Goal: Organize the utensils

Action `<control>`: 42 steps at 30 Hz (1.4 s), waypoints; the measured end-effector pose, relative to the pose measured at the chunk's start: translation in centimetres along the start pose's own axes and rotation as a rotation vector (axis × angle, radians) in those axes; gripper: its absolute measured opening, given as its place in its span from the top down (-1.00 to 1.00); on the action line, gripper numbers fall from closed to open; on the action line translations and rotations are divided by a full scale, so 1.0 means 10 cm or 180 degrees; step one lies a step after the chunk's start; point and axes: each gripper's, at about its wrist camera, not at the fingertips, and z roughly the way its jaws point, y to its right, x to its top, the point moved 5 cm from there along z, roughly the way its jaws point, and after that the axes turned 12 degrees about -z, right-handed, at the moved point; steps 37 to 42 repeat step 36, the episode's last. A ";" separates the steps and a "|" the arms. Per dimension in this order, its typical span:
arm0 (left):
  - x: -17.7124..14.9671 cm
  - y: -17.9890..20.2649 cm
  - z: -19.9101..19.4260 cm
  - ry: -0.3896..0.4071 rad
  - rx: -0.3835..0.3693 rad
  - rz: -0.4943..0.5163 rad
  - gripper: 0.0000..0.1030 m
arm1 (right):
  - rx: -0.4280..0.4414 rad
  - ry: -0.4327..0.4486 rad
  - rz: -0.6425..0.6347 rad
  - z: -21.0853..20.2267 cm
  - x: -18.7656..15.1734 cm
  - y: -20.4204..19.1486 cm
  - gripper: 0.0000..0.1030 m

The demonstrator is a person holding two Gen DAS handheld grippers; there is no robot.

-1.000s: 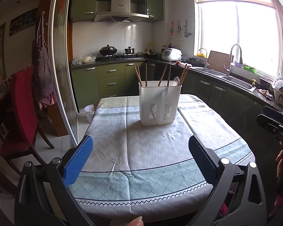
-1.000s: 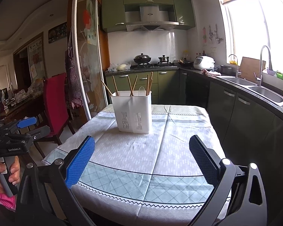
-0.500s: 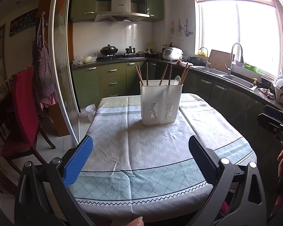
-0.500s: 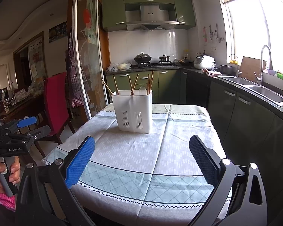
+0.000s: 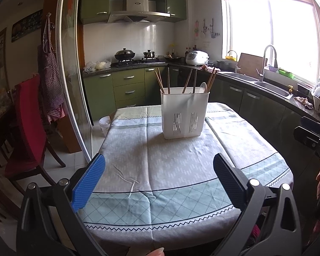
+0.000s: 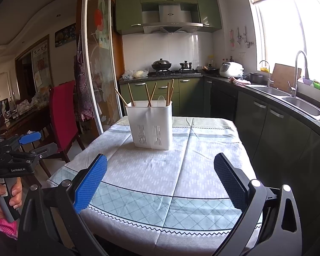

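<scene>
— What is standing on the tabletop (image 5: 181, 170)?

— A white plastic box (image 5: 184, 115) with little slots in its sides. It is sitting toward the far end, on a soft checked cloth (image 6: 151, 194). Brown wooden chopsticks (image 5: 186, 82) are leaning out of the top, and a white spoon (image 5: 203, 87) is peeking up too.

— What are the claws doing?

— The left claw (image 5: 159, 179) is hanging over the near edge, spread wide, holding nothing. The right claw (image 6: 160, 178) is doing the same — its blue bumpy pads (image 6: 89, 183) are far apart. A hand (image 6: 2, 198) is gripping the left claw's handle.
</scene>
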 end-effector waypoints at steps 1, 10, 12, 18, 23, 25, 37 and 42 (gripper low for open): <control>0.00 0.00 0.00 0.0000 0.0006 0.0001 -0.87 | 0.0000 -0.0002 0.0001 0.01 -0.01 0.00 -0.92; 0.00 -0.01 0.02 -0.0018 0.0006 0.0003 -0.87 | 0.0006 -0.0009 -0.0004 0.02 -0.02 0.00 -0.92; 0.00 -0.01 0.02 -0.0020 0.0004 -0.0002 -0.87 | 0.0007 -0.0010 -0.0003 0.02 -0.03 -0.01 -0.92; 0.00 -0.02 0.00 0.0027 -0.0033 -0.0019 -0.87 | 0.0000 -0.0021 -0.0005 0.04 -0.06 -0.01 -0.92; 0.01 -0.04 0.01 0.0062 -0.0022 -0.0026 -0.87 | 0.0002 -0.0023 -0.0004 0.04 -0.06 0.00 -0.92; 0.00 -0.04 0.03 0.0031 -0.0029 -0.0037 -0.87 | 0.0008 -0.0028 -0.0001 0.05 -0.09 0.00 -0.92; -0.01 -0.04 0.06 -0.0005 0.0022 -0.0008 -0.87 | 0.0019 -0.0050 -0.0004 0.09 -0.11 0.02 -0.92; -0.01 -0.04 0.06 -0.0005 0.0022 -0.0008 -0.87 | 0.0019 -0.0050 -0.0004 0.09 -0.11 0.02 -0.92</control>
